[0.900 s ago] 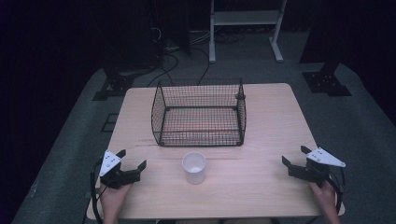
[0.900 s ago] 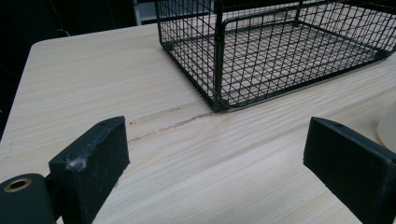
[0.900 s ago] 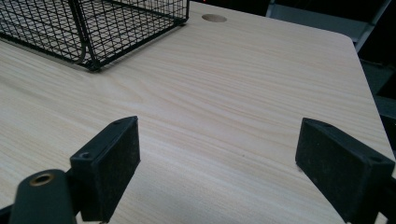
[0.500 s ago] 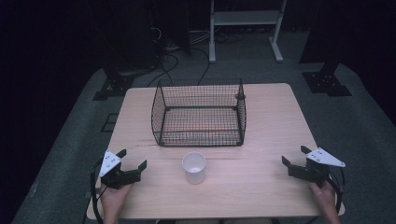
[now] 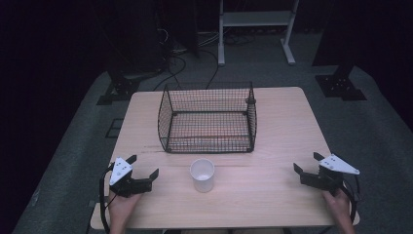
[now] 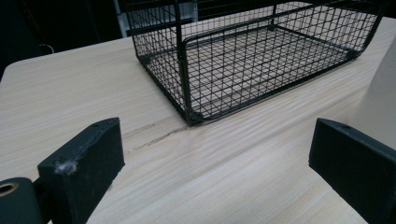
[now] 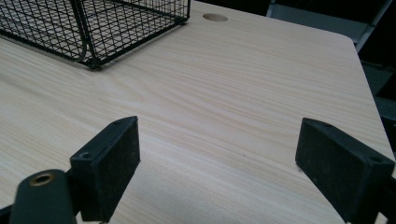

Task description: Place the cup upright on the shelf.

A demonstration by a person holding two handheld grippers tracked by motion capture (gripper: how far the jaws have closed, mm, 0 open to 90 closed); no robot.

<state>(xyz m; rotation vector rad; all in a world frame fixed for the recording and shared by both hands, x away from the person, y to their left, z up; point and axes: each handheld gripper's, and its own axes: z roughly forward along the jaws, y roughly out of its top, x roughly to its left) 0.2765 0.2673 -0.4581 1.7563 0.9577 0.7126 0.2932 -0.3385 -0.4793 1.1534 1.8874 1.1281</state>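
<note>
Nothing is done yet: the white cup (image 5: 202,174) stands untouched on the bench (image 5: 272,122), between the spread, empty left claw (image 5: 141,170) and right claw (image 5: 308,165), just before the wire basket (image 5: 208,119).

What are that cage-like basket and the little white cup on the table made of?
The basket looks like thin metal wire with a black coating: an open grid you can see the table through. The cup seems to be thin matt white plastic or paper; its look alone doesn't settle which.
</note>
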